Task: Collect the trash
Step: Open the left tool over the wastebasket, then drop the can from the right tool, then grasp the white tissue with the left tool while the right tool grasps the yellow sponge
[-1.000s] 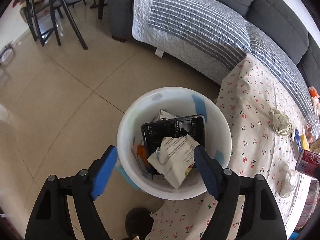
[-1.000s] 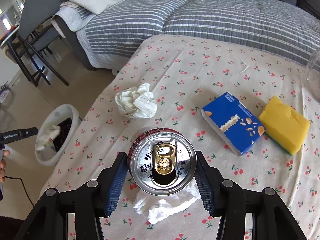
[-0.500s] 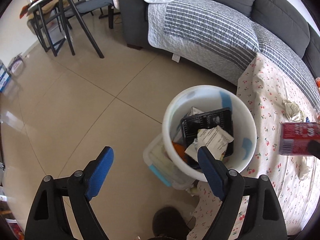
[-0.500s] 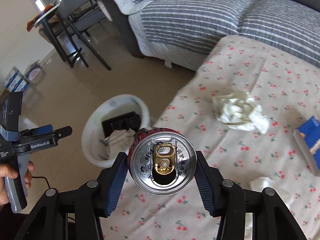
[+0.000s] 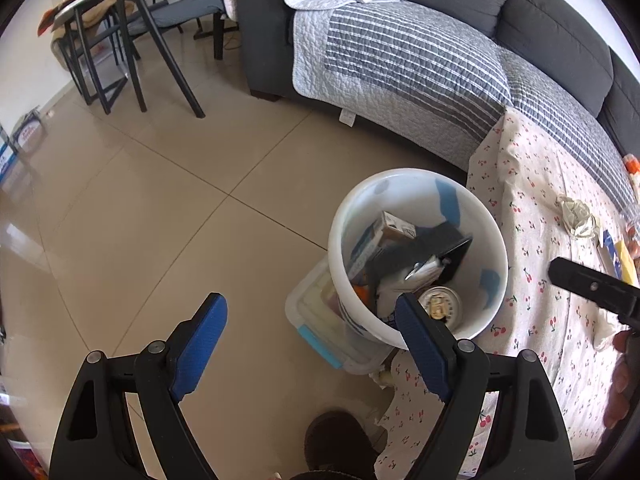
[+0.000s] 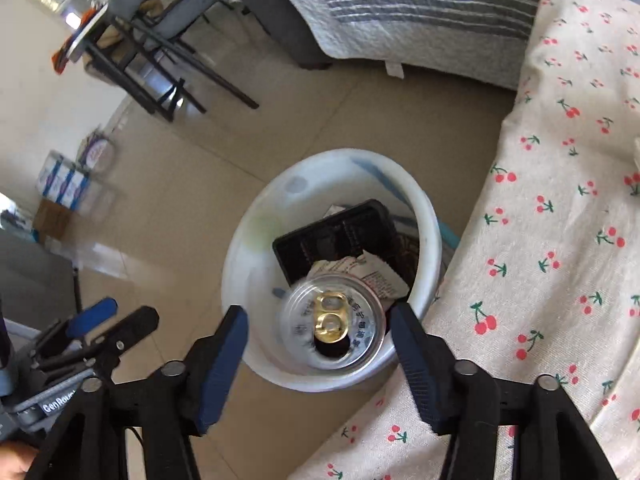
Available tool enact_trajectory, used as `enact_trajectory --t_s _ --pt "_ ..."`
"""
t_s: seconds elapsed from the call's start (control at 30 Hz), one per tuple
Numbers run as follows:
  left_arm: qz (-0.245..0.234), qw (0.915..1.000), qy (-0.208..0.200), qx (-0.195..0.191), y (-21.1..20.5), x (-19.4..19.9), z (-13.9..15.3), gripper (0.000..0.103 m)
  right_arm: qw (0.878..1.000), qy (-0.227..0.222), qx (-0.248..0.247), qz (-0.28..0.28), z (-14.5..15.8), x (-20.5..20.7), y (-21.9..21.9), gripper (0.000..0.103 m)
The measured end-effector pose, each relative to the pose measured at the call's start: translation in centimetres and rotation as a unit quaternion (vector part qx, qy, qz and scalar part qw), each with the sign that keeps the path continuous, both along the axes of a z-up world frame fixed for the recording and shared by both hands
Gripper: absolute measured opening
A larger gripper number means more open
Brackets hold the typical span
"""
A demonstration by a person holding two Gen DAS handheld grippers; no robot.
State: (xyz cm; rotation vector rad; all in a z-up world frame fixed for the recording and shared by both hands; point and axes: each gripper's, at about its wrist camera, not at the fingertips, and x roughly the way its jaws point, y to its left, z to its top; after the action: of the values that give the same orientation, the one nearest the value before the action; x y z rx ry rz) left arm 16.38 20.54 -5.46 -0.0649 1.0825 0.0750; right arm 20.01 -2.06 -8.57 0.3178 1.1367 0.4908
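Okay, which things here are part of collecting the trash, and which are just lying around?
Job:
soda can, dropping into the white bin as the right gripper opens
crumpled tissue on the table

Lying around:
sofa
chairs
clear storage box
left gripper, open and empty

I swung the right gripper (image 6: pixel 320 354) from the tablecloth (image 6: pixel 560 208) to above the bin (image 6: pixel 240 280). Its jaws are opening, pads off the can (image 6: pixel 332 324), which now sits in the bin. I shifted the left gripper (image 5: pixel 308 344) beside the bin.
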Motion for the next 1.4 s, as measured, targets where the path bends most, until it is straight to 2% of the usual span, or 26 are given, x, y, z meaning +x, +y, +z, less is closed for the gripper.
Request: enact_trajectory --t_s 0.17,0.37,0.6,0.67,0.73,0.87,1.03,1.23,1.4 --pt "-0.021 0.9997 -0.002 0.015 -2.0 -0.3 0.3 0.088 0.999 -0.029 -0.045 -0.01 2.2 -1.6 -2.4 0.074" --pt "-0.054 0.9983 -0.006 0.022 -5.4 -0.8 0.9 0.088 0.993 -0.058 -0.095 -0.03 4.2 -4.7 -7.2 0.081" --pt "-0.111 0.993 -0.01 0.04 -11.6 -1.3 1.6 0.089 0.983 -0.069 -0.156 -0.067 5.1 -8.3 -14.3 0.085" --pt "-0.129 0.9906 -0.007 0.044 -13.6 -1.4 1.6 0.091 0.98 -0.071 -0.164 -0.083 5.4 -9.4 -16.5 0.087" --pt "-0.152 0.987 -0.007 0.05 -16.0 -1.6 1.6 0.097 0.978 -0.07 -0.166 -0.102 5.5 -10.3 -18.6 0.088" --pt "-0.194 0.9791 -0.007 0.062 -20.5 -1.7 1.2 0.099 0.972 -0.06 -0.163 -0.156 5.0 -12.1 -23.2 0.091" --pt "-0.252 0.967 0.011 0.034 -26.4 -2.3 0.8 0.1 0.964 -0.02 -0.148 -0.22 4.1 -13.5 -28.1 0.092" --pt "-0.314 0.9488 0.033 -0.002 -33.2 -3.3 0.4 0.099 0.957 -0.006 -0.159 -0.242 3.9 -15.1 -31.2 0.092" --pt "-0.347 0.937 0.042 -0.004 -37.5 -3.8 -0.2 0.099 0.955 -0.001 -0.158 -0.253 3.8 -16.4 -33.4 0.092"
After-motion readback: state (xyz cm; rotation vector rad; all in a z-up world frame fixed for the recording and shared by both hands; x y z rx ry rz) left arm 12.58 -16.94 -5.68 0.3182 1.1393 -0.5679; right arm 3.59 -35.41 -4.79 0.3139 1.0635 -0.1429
